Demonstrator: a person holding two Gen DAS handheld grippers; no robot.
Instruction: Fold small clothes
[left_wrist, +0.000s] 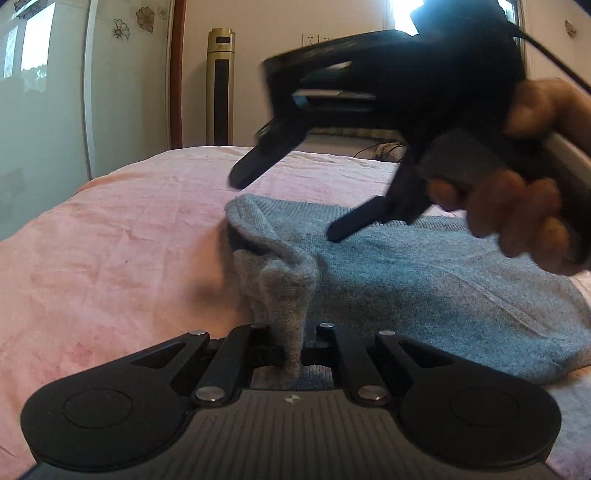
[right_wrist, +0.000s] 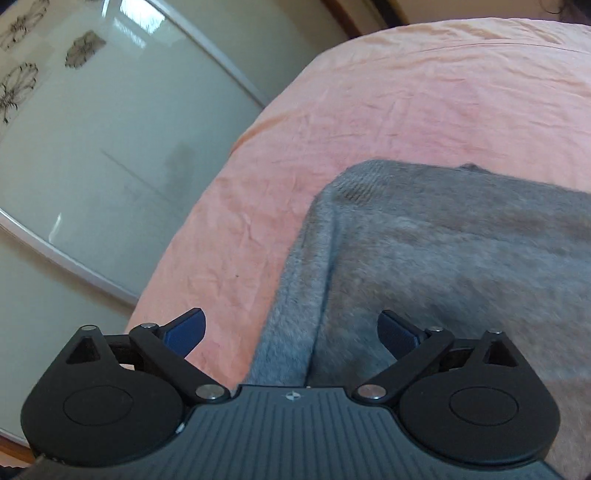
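Observation:
A small grey knit sweater lies on a pink bedsheet. My left gripper is shut on a bunched corner of the sweater and holds it lifted off the sheet. My right gripper shows in the left wrist view, blurred, open, hovering above the sweater's far edge, held by a hand. In the right wrist view the right gripper is open and empty, its blue-padded fingers straddling the sweater's left edge from above.
The bed's pink sheet extends left and beyond the sweater. A sliding wardrobe door with flower decals stands past the bed's edge. A tall gold tower fan stands by the far wall.

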